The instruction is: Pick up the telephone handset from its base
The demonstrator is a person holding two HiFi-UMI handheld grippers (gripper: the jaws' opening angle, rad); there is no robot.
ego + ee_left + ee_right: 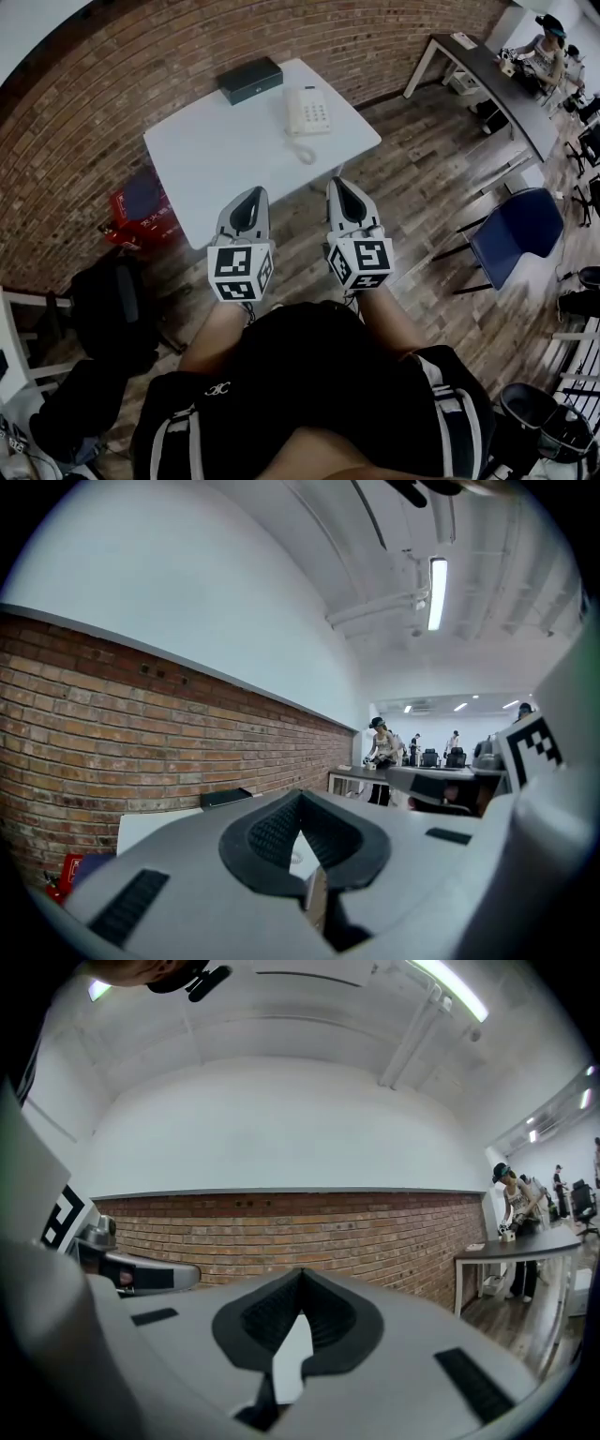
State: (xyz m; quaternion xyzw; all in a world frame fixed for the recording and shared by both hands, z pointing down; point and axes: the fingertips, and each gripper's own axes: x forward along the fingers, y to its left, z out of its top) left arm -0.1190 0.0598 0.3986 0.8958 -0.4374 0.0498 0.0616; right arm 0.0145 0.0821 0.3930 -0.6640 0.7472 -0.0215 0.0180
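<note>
A white telephone sits on the far right part of a white table. Its handset lies on the base along the left side, and the coiled cord curls toward me. My left gripper and right gripper hover side by side above the table's near edge, well short of the phone. Both are shut with nothing between the jaws. In the left gripper view the left gripper points over the table toward the brick wall. The right gripper faces that wall too. Neither gripper view shows the phone.
A black box lies at the table's far edge, left of the phone. A red crate and black bags stand on the floor at left. A blue chair is at right. A person works at a grey desk at far right.
</note>
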